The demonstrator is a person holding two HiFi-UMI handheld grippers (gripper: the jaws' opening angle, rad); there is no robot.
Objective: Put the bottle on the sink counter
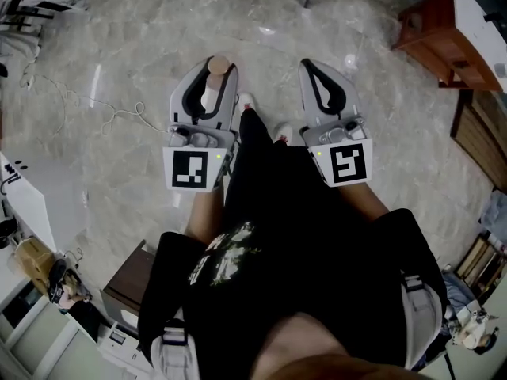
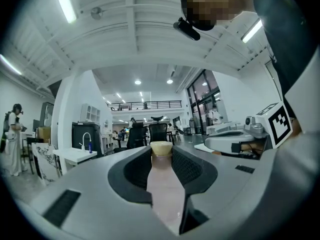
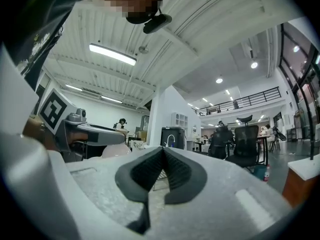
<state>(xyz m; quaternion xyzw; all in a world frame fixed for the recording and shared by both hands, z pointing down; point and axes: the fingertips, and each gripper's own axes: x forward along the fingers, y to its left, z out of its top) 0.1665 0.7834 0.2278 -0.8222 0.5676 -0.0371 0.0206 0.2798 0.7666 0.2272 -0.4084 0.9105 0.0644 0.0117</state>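
The bottle [image 1: 211,95] is pale pink with a tan cap, and my left gripper [image 1: 214,71] is shut on its body, held out in front of the person over the marble floor. In the left gripper view the bottle [image 2: 162,184] runs between the dark pads and its cap [image 2: 161,148] pokes out past the tips of my left gripper [image 2: 161,156]. My right gripper [image 1: 318,66] hangs beside it, shut and empty; its pads meet in the right gripper view [image 3: 163,150]. Far off stands a white counter with a faucet [image 2: 83,153].
A wooden cabinet [image 1: 434,28] stands at the far right. Cables [image 1: 95,109] trail over the floor at the left. A brown box [image 1: 128,285] sits near the person's left side. Office chairs [image 2: 158,132] and a standing person [image 2: 13,136] are in the distance.
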